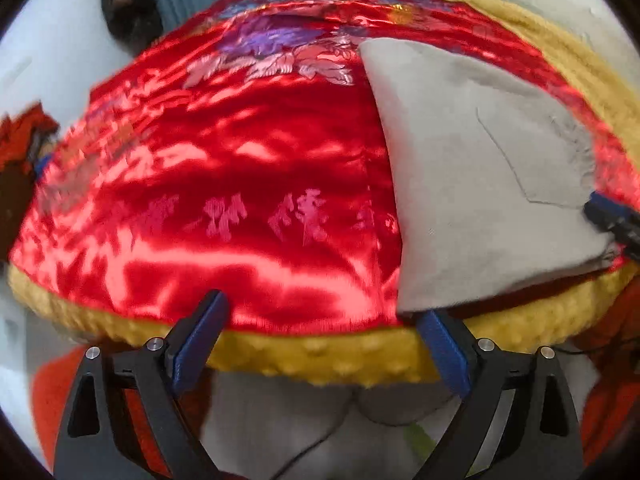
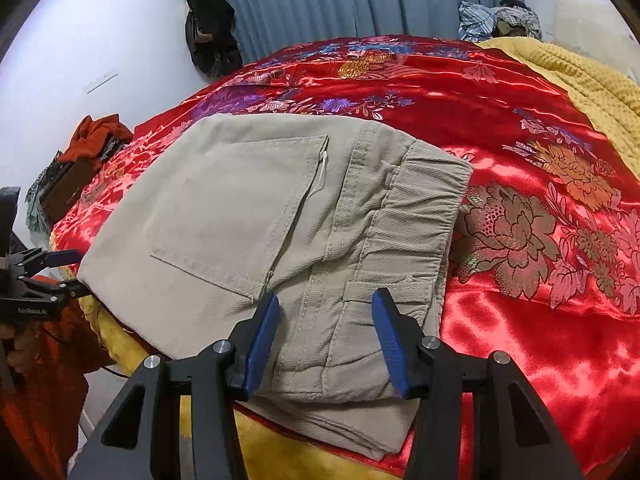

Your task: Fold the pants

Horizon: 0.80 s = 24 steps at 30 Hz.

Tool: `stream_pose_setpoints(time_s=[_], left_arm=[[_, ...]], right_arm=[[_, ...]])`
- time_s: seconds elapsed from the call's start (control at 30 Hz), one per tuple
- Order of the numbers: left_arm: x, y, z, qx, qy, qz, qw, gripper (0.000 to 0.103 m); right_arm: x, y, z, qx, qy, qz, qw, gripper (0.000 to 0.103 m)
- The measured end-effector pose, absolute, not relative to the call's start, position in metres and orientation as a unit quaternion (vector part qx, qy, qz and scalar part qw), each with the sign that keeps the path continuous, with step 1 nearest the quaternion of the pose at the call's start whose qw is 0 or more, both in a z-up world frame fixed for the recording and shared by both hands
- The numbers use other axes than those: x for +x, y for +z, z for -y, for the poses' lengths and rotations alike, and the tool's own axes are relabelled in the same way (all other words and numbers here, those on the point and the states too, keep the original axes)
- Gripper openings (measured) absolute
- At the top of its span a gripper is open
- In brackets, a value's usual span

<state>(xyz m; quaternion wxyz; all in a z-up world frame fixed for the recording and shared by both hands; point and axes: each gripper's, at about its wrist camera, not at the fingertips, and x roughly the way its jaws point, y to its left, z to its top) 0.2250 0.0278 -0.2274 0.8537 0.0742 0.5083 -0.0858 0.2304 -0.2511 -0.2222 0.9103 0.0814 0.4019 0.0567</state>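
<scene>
Beige corduroy pants (image 2: pixel 260 216) lie folded into a compact stack on the red satin bedspread (image 2: pixel 520 128), back pocket up, elastic waistband toward the right. My right gripper (image 2: pixel 326 300) hovers over the stack's near edge, its blue fingers apart and the flat fabric between them unpinched. In the left wrist view the pants (image 1: pixel 472 184) fill the right side. My left gripper (image 1: pixel 323 312) stands wide open at the bed's near edge, its right finger (image 1: pixel 440 344) beside the stack's near corner, with nothing between the pads. The right gripper's tip (image 1: pixel 612 216) shows at the pants' far side.
A yellow knobbly blanket (image 1: pixel 320 360) sticks out under the bedspread along the near edge and at the far right (image 2: pixel 592 80). Orange clothes (image 2: pixel 96 136) are piled at the bed's left. A dark bag (image 2: pixel 208 28) hangs by the blue curtain. A person's orange sleeve (image 2: pixel 48 360) holds the left gripper.
</scene>
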Motion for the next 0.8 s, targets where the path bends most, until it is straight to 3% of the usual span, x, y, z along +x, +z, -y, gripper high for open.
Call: stream_pose_setpoints(time_s=[0.2, 0.47, 0.57, 0.63, 0.8], left_arm=[[0.213, -0.22, -0.035, 0.108, -0.041, -0.511, 0.852, 0.093], [0.2, -0.183, -0.062, 0.04, -0.061, -0.481, 0.874, 0.093], [0.212, -0.178, -0.051, 0.032, -0.086, -0.476, 0.875, 0.093], [0.227, -0.18, -0.044, 0.02, -0.103, -0.482, 0.87, 0.093], [0.268, -0.192, -0.031, -0.021, -0.155, -0.511, 0.845, 0.093]], right_arm=[[0.23, -0.223, 0.249, 0.073, 0.053, -0.4, 0.912, 0.049], [0.218, -0.205, 0.248, 0.08, 0.054, -0.379, 0.92, 0.05], [0.201, -0.187, 0.267, 0.147, 0.082, -0.343, 0.924, 0.053], [0.191, -0.183, 0.294, 0.204, 0.076, -0.332, 0.918, 0.062], [0.18, -0.205, 0.356, 0.352, 0.102, -0.361, 0.858, 0.063]])
